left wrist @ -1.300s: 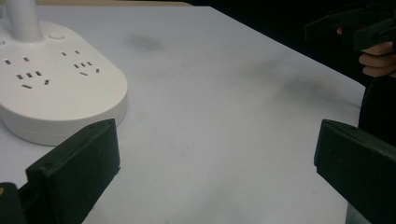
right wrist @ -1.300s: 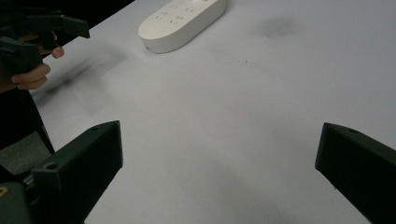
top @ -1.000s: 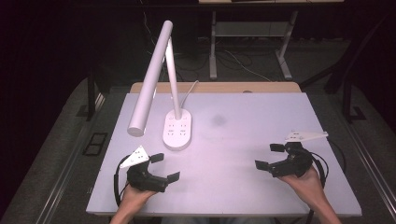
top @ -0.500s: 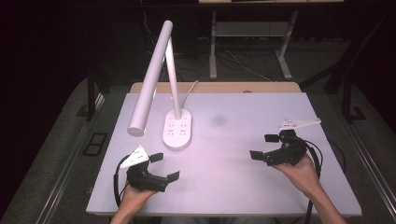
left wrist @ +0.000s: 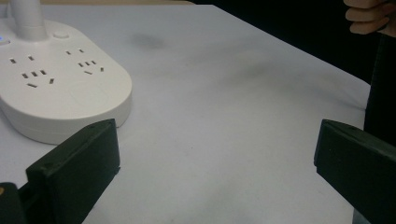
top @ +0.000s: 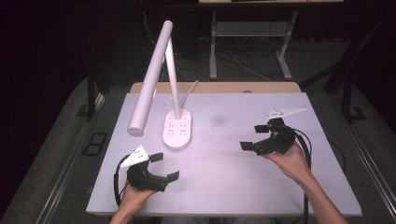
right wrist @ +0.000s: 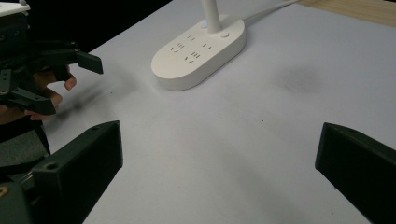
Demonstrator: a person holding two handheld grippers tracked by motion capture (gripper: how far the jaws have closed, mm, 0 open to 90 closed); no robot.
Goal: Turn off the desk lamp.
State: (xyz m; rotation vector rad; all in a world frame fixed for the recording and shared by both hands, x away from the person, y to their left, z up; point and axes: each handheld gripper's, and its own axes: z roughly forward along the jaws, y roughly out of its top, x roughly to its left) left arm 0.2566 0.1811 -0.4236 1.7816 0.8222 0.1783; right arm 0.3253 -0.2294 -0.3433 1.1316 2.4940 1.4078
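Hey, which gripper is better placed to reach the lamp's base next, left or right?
Probably the left. The left gripper sits open just in front of the lamp base, which lies right beyond its jaws in its own view. The right gripper, also open, is farther across the table.

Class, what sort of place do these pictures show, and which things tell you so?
Probably a lab or recording workspace: a plain white table, a white desk lamp with sockets in its base, and dark surroundings with cables on the floor.
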